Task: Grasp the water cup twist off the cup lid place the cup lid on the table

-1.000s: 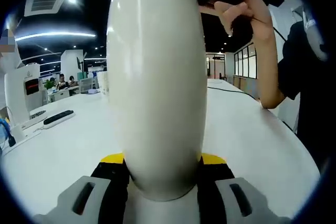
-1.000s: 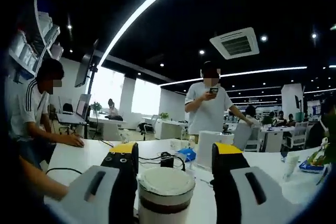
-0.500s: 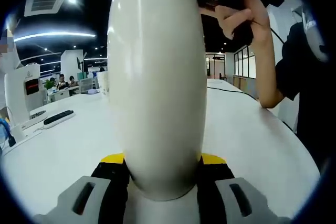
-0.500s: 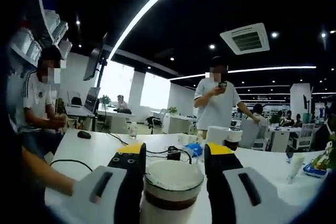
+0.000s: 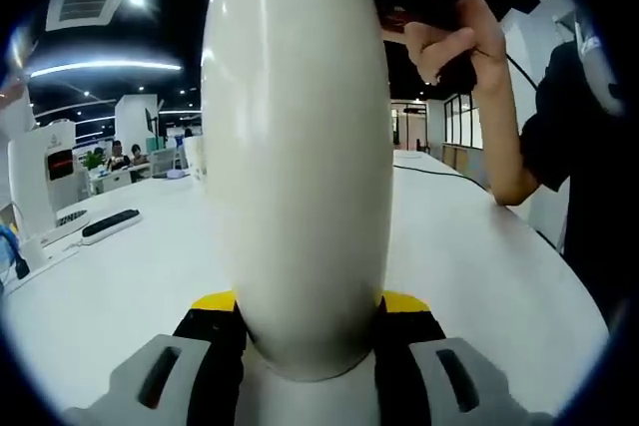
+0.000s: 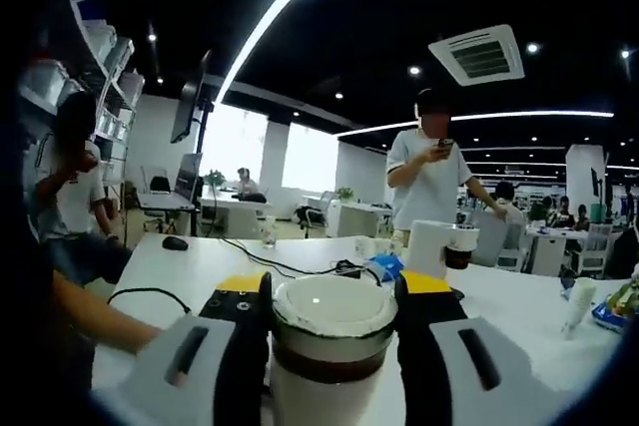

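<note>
The left gripper (image 5: pixel 308 321) holds the water cup (image 5: pixel 298 147) by its white body, which rises from 6 o'clock past 12 o'clock in the left gripper view. Its yellow-tipped fingers (image 5: pixel 212 304) press against both sides of the body near its bottom, clamped on it. I judge this hold is meant to keep the body from turning while the top is worked, well above the white counter (image 5: pixel 110 276).

In the right gripper view, the right gripper (image 6: pixel 331 291) sits around the cup lid (image 6: pixel 333 308), a pale round cap with a dark band under it, at 6 o'clock. Its fingers (image 6: pixel 242 298) touch the cap's rim on either side, closed only as far as the cap allows. That looks like the grip for twisting. Whether the lid is loose yet, I cannot tell.

At 1 o'clock in the left gripper view a person's hand (image 5: pixel 454 37) grips something dark above the cup; it appears to be the hand working the right gripper.

Behind the lid, the counter carries cables (image 6: pixel 250 248) at 10 o'clock and a white box (image 6: pixel 431 246) at 2 o'clock. The lid would need a bare patch to rest on.
</note>
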